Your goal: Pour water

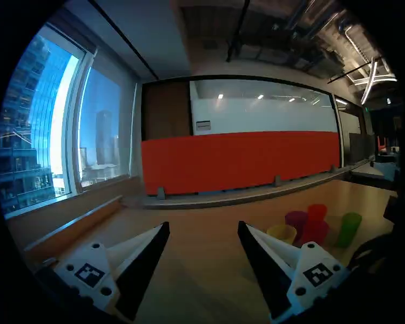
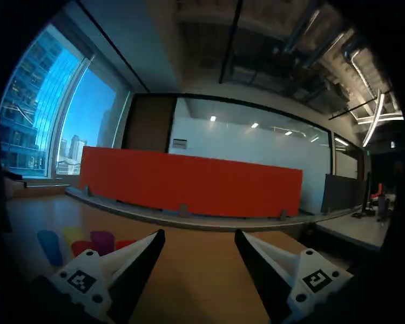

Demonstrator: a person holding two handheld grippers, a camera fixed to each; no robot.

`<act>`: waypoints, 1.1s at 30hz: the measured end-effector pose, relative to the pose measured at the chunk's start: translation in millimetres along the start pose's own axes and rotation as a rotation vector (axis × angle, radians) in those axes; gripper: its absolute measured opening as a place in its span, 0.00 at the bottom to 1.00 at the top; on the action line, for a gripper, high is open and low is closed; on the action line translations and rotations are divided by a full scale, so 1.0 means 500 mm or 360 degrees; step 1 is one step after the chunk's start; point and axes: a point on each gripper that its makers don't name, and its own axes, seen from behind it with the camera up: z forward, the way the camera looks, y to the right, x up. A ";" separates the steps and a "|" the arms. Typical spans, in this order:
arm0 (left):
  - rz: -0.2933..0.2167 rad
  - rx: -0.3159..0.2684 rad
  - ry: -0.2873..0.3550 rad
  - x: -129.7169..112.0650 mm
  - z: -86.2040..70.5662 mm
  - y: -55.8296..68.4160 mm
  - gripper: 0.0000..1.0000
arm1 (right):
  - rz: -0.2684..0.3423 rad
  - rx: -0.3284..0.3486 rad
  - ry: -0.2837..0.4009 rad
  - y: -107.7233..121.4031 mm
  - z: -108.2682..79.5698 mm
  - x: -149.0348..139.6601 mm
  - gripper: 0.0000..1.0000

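Note:
Several coloured plastic cups stand together on a wooden table (image 1: 202, 254). In the left gripper view they sit to the right of my fingers: a yellow cup (image 1: 282, 233), a purple cup (image 1: 296, 219), a red cup (image 1: 316, 213), a dark red cup (image 1: 314, 232) and a green cup (image 1: 349, 229). My left gripper (image 1: 203, 229) is open with nothing between its fingers. In the right gripper view the cups lie low on the left: a blue cup (image 2: 50, 246), a yellow cup (image 2: 73, 234), a purple cup (image 2: 102, 241), a red cup (image 2: 82, 247). My right gripper (image 2: 200, 235) is open over bare table (image 2: 202, 270).
An orange partition (image 1: 240, 160) on a grey ledge runs along the table's far edge. Large windows (image 1: 51, 140) stand on the left. Further desks with a monitor and chairs (image 2: 364, 210) lie at the right.

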 end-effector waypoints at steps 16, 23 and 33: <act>-0.0033 0.0041 0.0048 -0.037 -0.001 0.022 0.94 | 0.0050 -0.0056 -0.0013 0.018 -0.031 -0.005 1.00; -0.0043 0.0034 0.0053 -0.060 0.004 0.038 0.93 | 0.0050 -0.0062 -0.0038 0.015 -0.033 -0.016 1.00; -0.0091 0.0032 0.0050 -0.092 0.013 0.033 0.93 | 0.0060 -0.0071 -0.0062 0.019 -0.033 -0.020 1.00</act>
